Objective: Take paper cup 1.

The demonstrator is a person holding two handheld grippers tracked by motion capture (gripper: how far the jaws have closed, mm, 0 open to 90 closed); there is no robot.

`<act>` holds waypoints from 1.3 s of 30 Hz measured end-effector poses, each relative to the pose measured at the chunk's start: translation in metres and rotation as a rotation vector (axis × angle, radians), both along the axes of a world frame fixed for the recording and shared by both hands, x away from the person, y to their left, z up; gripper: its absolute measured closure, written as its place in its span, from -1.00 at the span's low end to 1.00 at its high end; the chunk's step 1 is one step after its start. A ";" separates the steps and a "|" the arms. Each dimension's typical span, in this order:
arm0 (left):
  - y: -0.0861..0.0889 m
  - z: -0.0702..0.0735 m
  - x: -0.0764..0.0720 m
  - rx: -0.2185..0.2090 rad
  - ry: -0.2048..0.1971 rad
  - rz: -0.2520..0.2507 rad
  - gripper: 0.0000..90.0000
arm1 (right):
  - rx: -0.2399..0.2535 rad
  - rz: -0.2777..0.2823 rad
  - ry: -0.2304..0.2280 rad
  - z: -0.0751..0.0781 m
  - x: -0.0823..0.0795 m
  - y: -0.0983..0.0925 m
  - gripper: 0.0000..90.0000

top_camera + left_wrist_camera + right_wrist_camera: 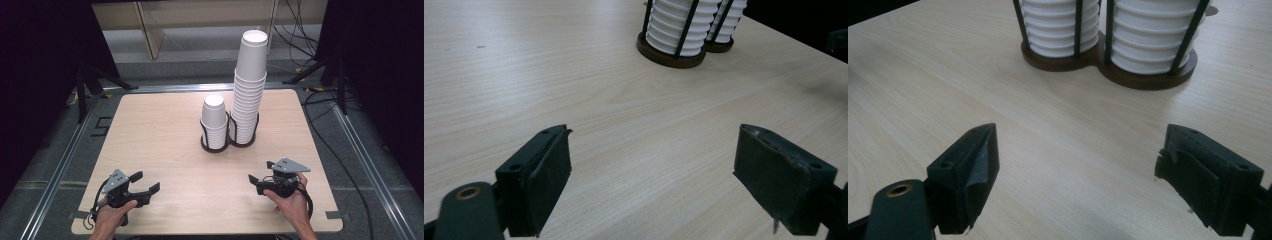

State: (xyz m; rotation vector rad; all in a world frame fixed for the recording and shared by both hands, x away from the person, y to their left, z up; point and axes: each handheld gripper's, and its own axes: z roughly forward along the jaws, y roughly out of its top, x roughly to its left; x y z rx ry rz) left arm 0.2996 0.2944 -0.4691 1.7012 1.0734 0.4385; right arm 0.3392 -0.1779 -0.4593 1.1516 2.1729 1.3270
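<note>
The left gripper [148, 182] rests low over the near-left part of the table [150, 130], held in the person's left hand [112, 217]; its jaws stand wide apart with nothing but bare wood between them. Mid-table, well apart from both grippers, sits a dark 2-ring holder [227, 143]. Its left ring holds the short stack [215, 120] of white cups, its right ring the tall stack [248, 87], the 2 stacks just beside each other. At the near right, the right gripper [259, 181], in the right hand [290, 202], also has its jaws spread, empty, facing the holder.
</note>
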 end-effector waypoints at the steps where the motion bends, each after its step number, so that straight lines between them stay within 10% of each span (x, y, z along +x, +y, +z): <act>1: 0.000 0.000 0.000 0.000 0.000 0.000 -0.67 | 0.000 0.000 0.000 0.000 0.000 0.000 -0.63; 16: -0.001 0.000 -0.002 0.018 0.001 -0.003 -0.67 | -0.020 0.043 -0.056 0.004 0.008 0.020 -0.66; 20: 0.000 0.001 -0.002 0.025 0.006 0.002 -0.67 | 0.050 0.072 -0.035 0.009 0.014 0.030 -0.65; 39: 0.001 0.000 -0.001 0.013 0.002 0.004 -0.67 | 0.081 0.072 -0.080 0.054 0.055 0.066 -0.65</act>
